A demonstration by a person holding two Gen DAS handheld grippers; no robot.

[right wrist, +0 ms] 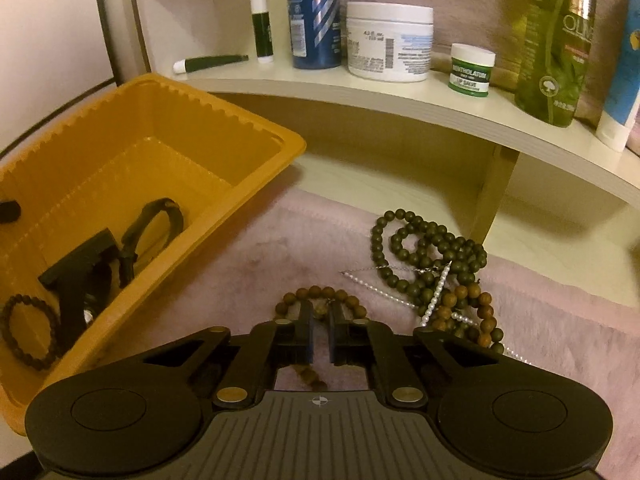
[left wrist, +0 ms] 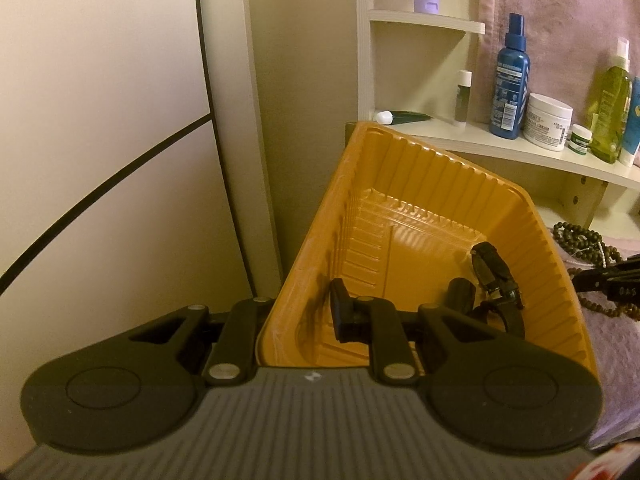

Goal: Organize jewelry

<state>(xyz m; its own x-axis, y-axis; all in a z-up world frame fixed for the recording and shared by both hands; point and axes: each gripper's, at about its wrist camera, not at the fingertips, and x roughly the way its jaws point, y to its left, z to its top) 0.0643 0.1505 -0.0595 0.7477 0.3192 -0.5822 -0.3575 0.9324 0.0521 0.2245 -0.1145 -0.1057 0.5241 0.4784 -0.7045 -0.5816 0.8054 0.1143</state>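
I'm partway through filling the yellow tray (right wrist: 256, 128): a watch (right wrist: 154, 226) and a dark bead bracelet (right wrist: 28, 332) already lie inside, while the green bead strand (right wrist: 424, 256) and pearl strand (right wrist: 436, 292) wait tangled on the pink cloth (right wrist: 328, 240). My left gripper (left wrist: 298, 312) is clamped on the tray's near wall, steadying it. My right gripper (right wrist: 320, 332) is clenched on the brown bead bracelet (right wrist: 320, 300). Next, I judge, calls for lifting it clear of the other 2 strands and across into the tray.

Beaded jewelry (right wrist: 432, 276) heaped beside tray (right wrist: 256, 120)
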